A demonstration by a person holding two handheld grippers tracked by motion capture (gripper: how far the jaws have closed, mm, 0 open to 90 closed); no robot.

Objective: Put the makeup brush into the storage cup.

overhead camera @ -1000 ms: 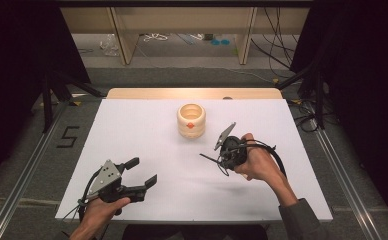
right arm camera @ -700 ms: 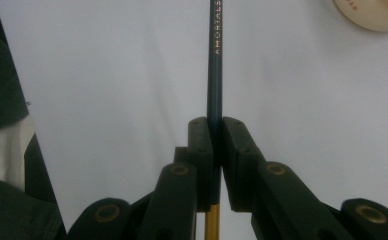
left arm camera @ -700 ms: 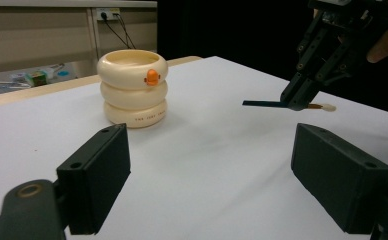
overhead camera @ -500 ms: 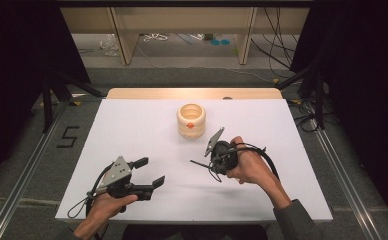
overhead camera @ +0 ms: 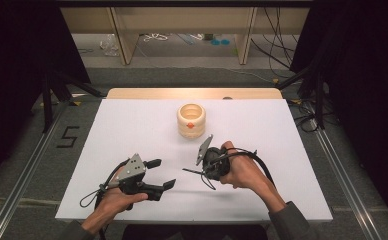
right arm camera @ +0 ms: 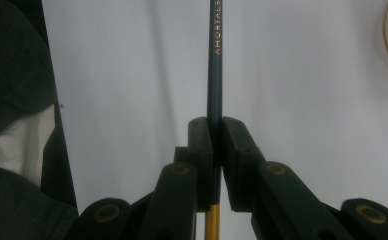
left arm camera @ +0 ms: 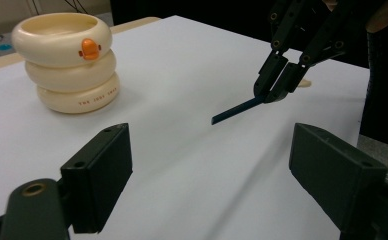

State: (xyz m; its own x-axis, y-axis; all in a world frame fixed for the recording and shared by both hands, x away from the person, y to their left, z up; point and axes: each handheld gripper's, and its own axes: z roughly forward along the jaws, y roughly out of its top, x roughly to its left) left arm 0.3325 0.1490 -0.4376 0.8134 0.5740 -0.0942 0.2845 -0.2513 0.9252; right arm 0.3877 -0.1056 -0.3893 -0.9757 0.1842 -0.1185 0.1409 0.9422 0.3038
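Note:
A cream pot [overhead camera: 191, 120] made of three stacked rings, with an orange beak on its front, stands at the far middle of the white table [overhead camera: 132, 125]. My right gripper [overhead camera: 204, 173] is shut on a dark blue pencil [overhead camera: 192, 171] that points left, just above the table in front of the pot. In the right gripper view the pads [right arm camera: 202, 140] clamp the pencil [right arm camera: 214, 60], which carries pale lettering. My left gripper [overhead camera: 163, 173] stands open and empty at the near left. In the left gripper view, its jaws face the pencil [left arm camera: 234, 111], the right gripper [left arm camera: 274, 95] and the pot [left arm camera: 64, 60].
A wooden strip [overhead camera: 192, 93] borders the table's far edge. Metal rails [overhead camera: 27, 170] run along both sides on the floor, and cables [overhead camera: 312, 120] lie at the right. Black cables trail from both grippers.
The right gripper has carried the pencil left and toward the near edge. The left gripper has moved right, so the two stand closer together.

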